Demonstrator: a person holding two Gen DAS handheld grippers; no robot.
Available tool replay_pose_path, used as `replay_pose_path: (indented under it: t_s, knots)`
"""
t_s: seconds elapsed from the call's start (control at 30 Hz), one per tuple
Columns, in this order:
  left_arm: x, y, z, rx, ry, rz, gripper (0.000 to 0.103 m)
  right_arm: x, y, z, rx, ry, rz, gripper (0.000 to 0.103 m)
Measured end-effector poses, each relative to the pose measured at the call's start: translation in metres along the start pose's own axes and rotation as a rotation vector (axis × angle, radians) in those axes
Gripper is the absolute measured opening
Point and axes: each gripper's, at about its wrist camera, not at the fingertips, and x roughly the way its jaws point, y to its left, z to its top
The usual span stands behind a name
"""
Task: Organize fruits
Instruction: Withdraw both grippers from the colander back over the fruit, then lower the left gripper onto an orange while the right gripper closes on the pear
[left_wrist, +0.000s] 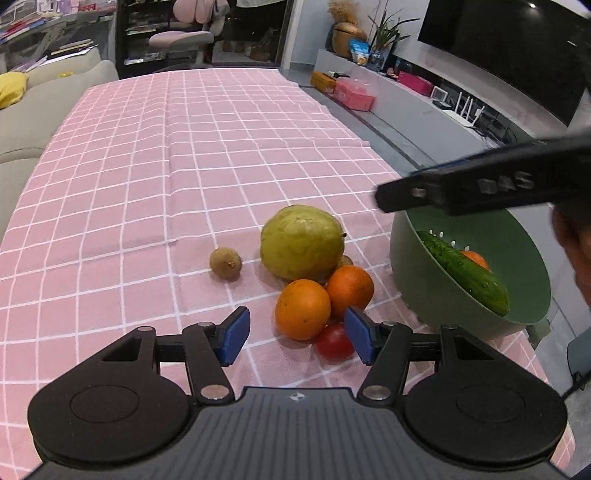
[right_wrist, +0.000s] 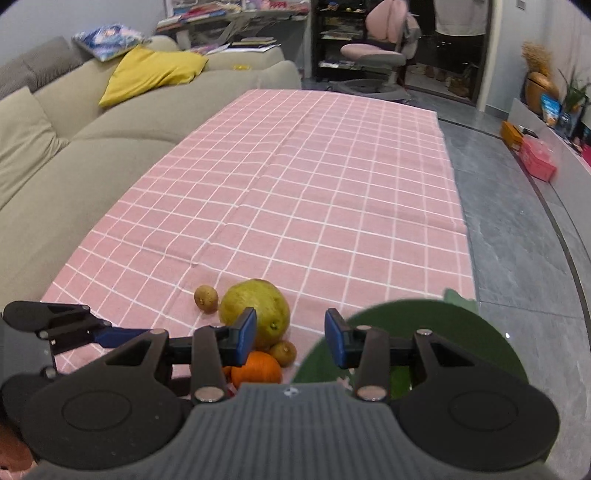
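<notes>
Left gripper (left_wrist: 297, 338): fingers spread wide, holding nothing, low over the fruit pile.
Right gripper (right_wrist: 290, 336): fingers spread wide, holding nothing, above the bowl's edge.
Fruit pile: big green fruit (left_wrist: 302, 242), two oranges (left_wrist: 303, 309), red tomato (left_wrist: 333, 344), on the pink surface (left_wrist: 184, 166).
Small brown fruit (left_wrist: 225, 263): just left of the pile.
Green bowl (left_wrist: 524, 251): right of the pile, holding a cucumber (left_wrist: 466, 272) and an orange.

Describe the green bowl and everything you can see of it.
The green bowl is a matte, plastic-looking colander with small drain holes showing high on its inner wall. It sits tilted on the pink checked tablecloth near the table's right edge, its opening facing the left wrist camera. Inside lie a cucumber slanting across it and an orange fruit partly hidden behind that. The right gripper's arm crosses above its rim; no fingers touch it.
</notes>
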Motion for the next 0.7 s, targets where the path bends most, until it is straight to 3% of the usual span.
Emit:
replay_pose_path:
  t_s: [0.7]
  knots:
    - [0.022, 0.016, 0.0, -0.031, 0.032, -0.059, 0.068, 0.079, 0.018, 0.034, -0.059, 0.148, 0.091, 0.046]
